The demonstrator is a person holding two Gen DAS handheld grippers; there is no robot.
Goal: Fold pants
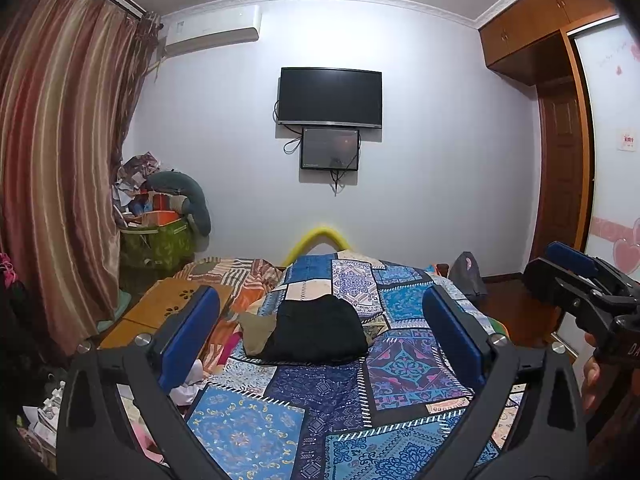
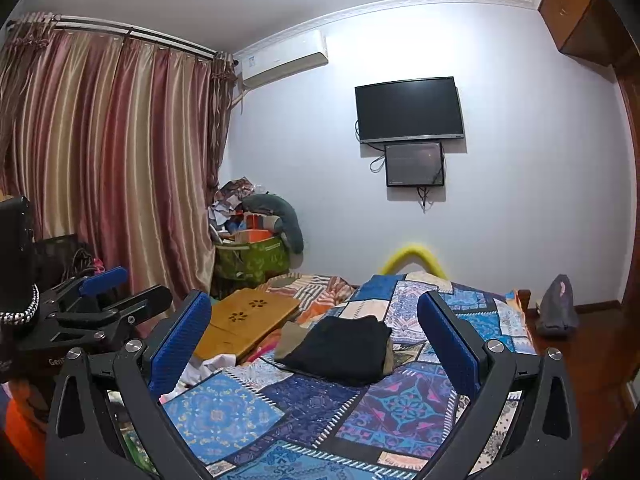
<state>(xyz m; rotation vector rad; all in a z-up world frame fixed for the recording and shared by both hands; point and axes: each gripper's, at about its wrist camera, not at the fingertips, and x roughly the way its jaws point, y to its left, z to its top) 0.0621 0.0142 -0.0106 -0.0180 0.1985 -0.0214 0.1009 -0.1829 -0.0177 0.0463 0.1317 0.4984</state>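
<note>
Folded black pants (image 1: 320, 330) on patchwork bedspread (image 1: 404, 364), wooden lap tray (image 2: 248, 320) beside

Two grippers: left gripper (image 1: 320, 328), right gripper (image 2: 314, 332), each with two blue-padded fingers (image 1: 192, 332), spread wide. One folded black pants (image 1: 320, 332) on one patchwork bedspread (image 1: 404, 368). Two wall screens: one TV (image 1: 330, 96), one smaller monitor (image 1: 330, 149). One air conditioner (image 1: 212, 30). One wooden lap desk (image 2: 248, 320). One green bin (image 2: 252, 258).

Left gripper (image 1: 320, 336) and right gripper (image 2: 316, 344) level, side by side, fingers spread, empty.
</note>
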